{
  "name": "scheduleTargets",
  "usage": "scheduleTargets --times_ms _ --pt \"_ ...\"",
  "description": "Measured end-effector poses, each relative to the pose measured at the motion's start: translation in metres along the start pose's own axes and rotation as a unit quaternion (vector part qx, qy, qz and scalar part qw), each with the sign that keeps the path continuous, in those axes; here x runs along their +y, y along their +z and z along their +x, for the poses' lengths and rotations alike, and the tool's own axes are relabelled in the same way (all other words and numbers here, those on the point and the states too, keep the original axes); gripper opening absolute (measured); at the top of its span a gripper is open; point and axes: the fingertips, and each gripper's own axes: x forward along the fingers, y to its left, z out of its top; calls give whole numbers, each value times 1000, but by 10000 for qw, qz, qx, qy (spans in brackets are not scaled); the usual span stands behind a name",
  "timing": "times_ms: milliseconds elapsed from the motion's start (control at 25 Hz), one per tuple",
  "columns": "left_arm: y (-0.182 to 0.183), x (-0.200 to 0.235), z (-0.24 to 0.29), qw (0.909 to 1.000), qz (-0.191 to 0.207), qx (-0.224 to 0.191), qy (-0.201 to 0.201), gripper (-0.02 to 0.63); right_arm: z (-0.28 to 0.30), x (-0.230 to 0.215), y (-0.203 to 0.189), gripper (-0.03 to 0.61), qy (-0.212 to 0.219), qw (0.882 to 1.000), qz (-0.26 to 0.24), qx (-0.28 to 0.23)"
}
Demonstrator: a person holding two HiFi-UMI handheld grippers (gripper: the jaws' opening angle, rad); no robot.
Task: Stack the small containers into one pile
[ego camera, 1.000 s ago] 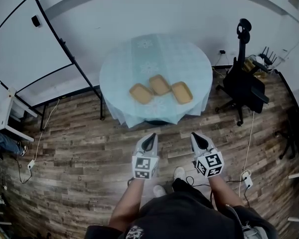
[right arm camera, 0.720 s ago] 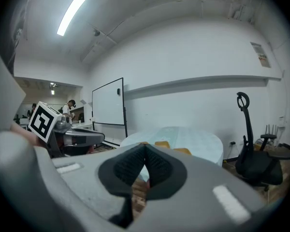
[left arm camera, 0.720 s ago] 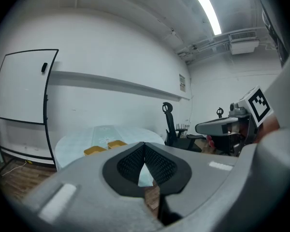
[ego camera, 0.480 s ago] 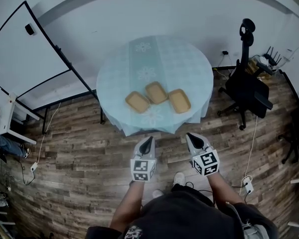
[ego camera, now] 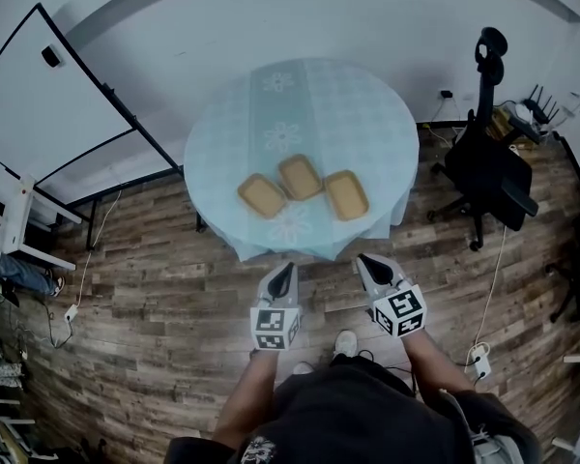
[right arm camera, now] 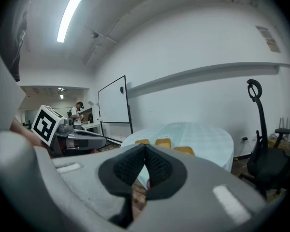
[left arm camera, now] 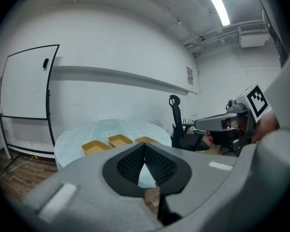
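Three small yellow containers lie side by side near the front edge of a round table (ego camera: 358, 114) with a pale blue cloth: the left container (ego camera: 262, 194), the middle container (ego camera: 300, 176) and the right container (ego camera: 346, 194). None sits on another. My left gripper (ego camera: 286, 268) and right gripper (ego camera: 363, 258) hover over the wooden floor just short of the table, both shut and empty. In the left gripper view the containers (left arm camera: 120, 140) show beyond the shut jaws. The right gripper view also shows the containers (right arm camera: 163, 143) on the table ahead.
A black office chair (ego camera: 488, 162) stands right of the table. A whiteboard on a stand (ego camera: 48, 104) is at the left against the white wall. Cables and a power strip (ego camera: 479, 361) lie on the floor at the right. My feet (ego camera: 345, 342) are below the grippers.
The table and containers have drawn nearer and lower in the head view as I stepped toward them. Both grippers stayed shut and kept their place in front of me.
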Motion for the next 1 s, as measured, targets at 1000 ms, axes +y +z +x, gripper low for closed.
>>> scheduleTargets --times_ms 1000 --pt "16 51 82 9991 58 93 -398 -6 89 -28 3 2 -92 9993 -140 338"
